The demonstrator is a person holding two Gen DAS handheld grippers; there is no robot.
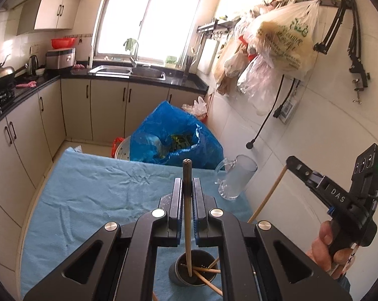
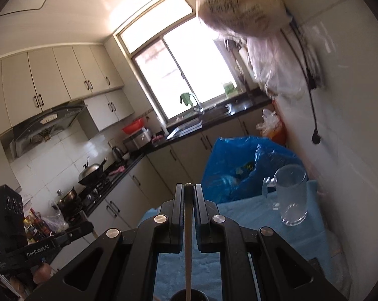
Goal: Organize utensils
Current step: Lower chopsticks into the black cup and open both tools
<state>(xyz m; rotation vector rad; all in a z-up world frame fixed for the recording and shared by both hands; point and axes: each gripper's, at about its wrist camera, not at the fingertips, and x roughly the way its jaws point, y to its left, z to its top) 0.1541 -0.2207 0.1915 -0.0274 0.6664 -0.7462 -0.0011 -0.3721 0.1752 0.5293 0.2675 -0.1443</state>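
My left gripper (image 1: 187, 188) is shut on a wooden chopstick (image 1: 187, 215) that stands upright, its lower end inside a dark cup (image 1: 181, 274) holding several more chopsticks. My right gripper (image 2: 188, 195) is shut on another chopstick (image 2: 188, 250), whose lower end reaches the dark cup's rim (image 2: 178, 296). In the left wrist view the right gripper (image 1: 293, 161) shows at the right, held by a hand, with its chopstick (image 1: 269, 193) slanting down. A clear glass mug (image 1: 235, 179) stands on the blue cloth (image 1: 88, 200); it also shows in the right wrist view (image 2: 290, 198).
A blue plastic bag (image 1: 173, 135) sits past the table's far edge. Plastic bags (image 1: 276, 42) hang from wall hooks on the right. Kitchen counters with a sink (image 1: 123, 71) and a stove with a pan (image 1: 3, 75) run along the back and left.
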